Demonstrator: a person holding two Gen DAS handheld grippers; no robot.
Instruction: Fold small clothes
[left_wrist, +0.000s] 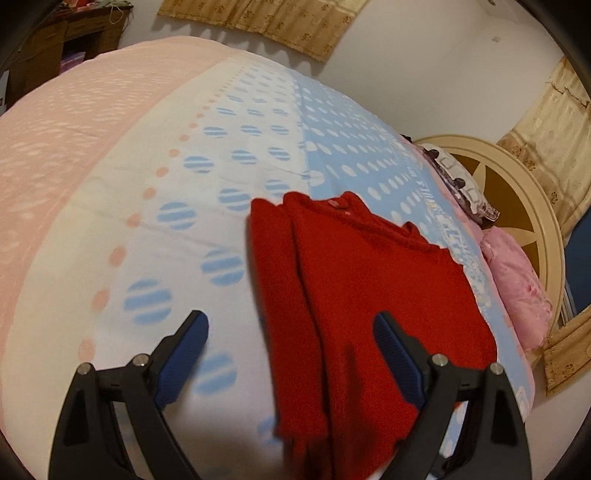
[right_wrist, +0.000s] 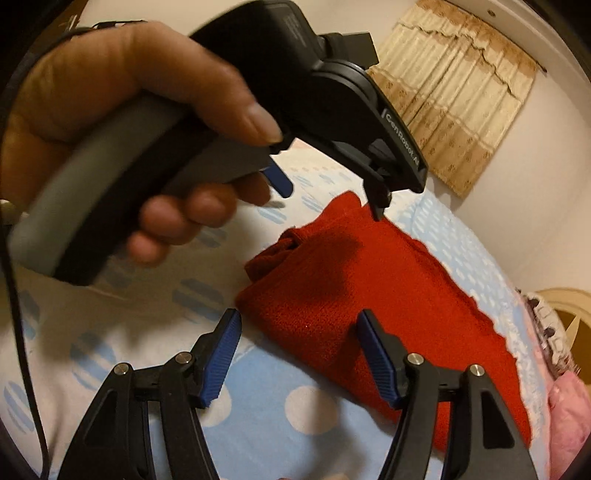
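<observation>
Red knitted garment (left_wrist: 369, 295), partly folded on dotted bedsheet (left_wrist: 177, 221). Left gripper (left_wrist: 291, 343) and right gripper (right_wrist: 299, 354): both released, empty. Next: likely grasp an edge, fold again.

Bed's got a dotted sheet (left_wrist: 236, 155), white and light blue with striped blue spots, plus a plain pink blanket (left_wrist: 66, 122) on the far side. Cream round headboard (left_wrist: 532, 206) with a star cutout, a pink pillow (left_wrist: 517, 284) against it. Beige patterned curtains (right_wrist: 454, 96) hang on the white wall.
</observation>
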